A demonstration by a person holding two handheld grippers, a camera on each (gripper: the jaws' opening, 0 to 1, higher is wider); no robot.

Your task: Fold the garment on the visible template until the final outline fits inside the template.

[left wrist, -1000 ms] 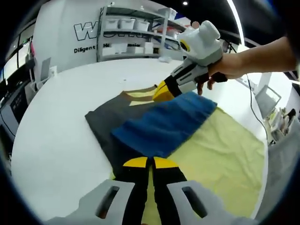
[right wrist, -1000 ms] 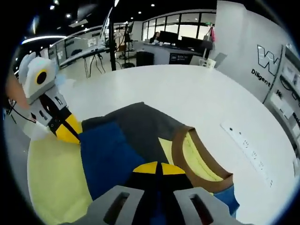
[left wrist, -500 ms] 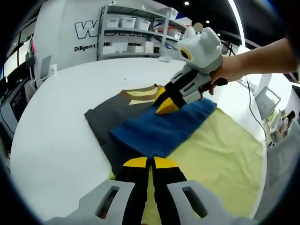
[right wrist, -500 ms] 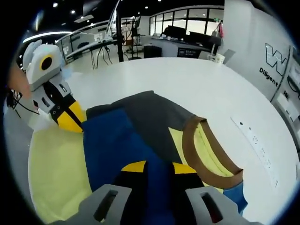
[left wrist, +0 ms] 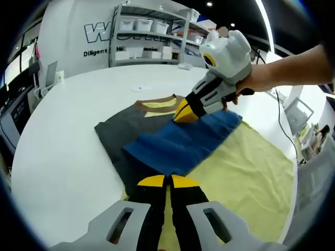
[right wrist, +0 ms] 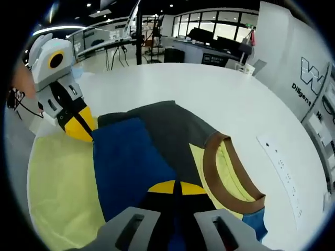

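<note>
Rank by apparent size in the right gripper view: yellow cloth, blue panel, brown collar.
1. Yellow cloth, largest.
2. Blue panel, somewhat smaller; it lies nearer the camera centre, so the gap is unsure.
3. Brown collar, clearly smallest.

Both views are bright and evenly lit from ceiling lights (right wrist: 94, 4) overhead, small white spots and one long strip (left wrist: 264, 23) against a dark ceiling. The white table (left wrist: 63, 157) reflects the light softly, with no hard glare, and shadows on it are faint. Fisheye distortion bends straight lines strongly toward the edges. The centre is fairly sharp; the background shelves (left wrist: 152, 36) and the edges look softer and slightly blurred.
</note>
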